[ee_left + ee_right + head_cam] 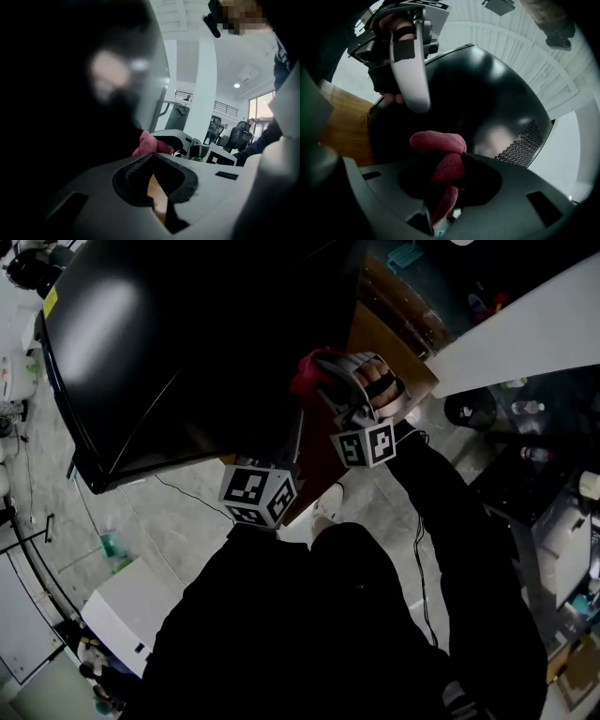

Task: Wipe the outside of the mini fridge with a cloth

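Observation:
The mini fridge [187, 343] is a glossy black box that fills the upper left of the head view. Its dark side with a vent grille also shows in the right gripper view [497, 103]. A red cloth [443, 161] is bunched between the jaws of my right gripper [445, 176], which is shut on it. In the head view the cloth [305, 371] lies against the fridge's right side. My left gripper [151, 157] is shut with nothing in it and sits close beside the fridge [61, 93], just below the cloth [145, 143].
The fridge stands on a brown wooden top [394, 343]. A white box [131, 610] and a thin cable [187, 493] lie on the floor at the lower left. A white counter [525, 324] runs across the upper right. My shoe [328, 502] shows below the grippers.

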{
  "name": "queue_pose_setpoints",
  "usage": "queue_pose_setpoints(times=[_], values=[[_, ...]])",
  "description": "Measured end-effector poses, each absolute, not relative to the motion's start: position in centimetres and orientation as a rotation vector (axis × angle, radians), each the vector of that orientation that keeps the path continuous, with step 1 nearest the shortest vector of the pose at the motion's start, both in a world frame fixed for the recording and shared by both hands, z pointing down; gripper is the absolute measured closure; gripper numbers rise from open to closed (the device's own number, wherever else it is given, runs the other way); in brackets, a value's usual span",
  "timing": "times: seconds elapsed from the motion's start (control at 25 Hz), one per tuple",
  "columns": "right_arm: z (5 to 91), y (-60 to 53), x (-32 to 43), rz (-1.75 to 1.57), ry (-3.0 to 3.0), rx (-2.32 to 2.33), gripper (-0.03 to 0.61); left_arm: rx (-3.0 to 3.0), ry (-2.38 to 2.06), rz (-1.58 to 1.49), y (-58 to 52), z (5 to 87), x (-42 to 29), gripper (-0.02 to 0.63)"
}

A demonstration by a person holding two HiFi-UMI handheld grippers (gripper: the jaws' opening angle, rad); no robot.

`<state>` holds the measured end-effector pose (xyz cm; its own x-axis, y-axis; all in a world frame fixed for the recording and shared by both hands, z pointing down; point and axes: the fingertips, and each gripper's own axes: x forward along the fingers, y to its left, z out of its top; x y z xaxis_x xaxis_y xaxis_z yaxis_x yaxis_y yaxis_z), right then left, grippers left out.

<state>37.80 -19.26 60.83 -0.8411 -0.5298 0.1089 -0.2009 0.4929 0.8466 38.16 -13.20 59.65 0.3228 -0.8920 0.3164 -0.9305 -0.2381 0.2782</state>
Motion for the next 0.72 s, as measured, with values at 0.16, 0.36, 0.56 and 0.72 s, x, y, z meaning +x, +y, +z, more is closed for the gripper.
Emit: queue_pose_setpoints(times=[0.16,0.36,0.56,0.72], values=[[67.1,-19.4,38.2,-1.208,-2.357,0.495,0.448,2.146,-1.631,0.172,-13.5,62.5,38.3,0.607],[73.1,-19.7,37.9,-1.115,-2.294,0.371,0.448,2.139,-1.605,0.226,-13.1,63.9,38.3,0.607],[78.1,-19.7,37.8,-0.992,-2.212,0.25,0.448,2.098,-1.582,0.264,-12.3,65.6,38.1,0.607],[80.5,-19.8,37.7,-0.919,-2.144,0.191,0.446,2.072,-1.543,0.301,-10.6,66.8,38.4,0.607]])
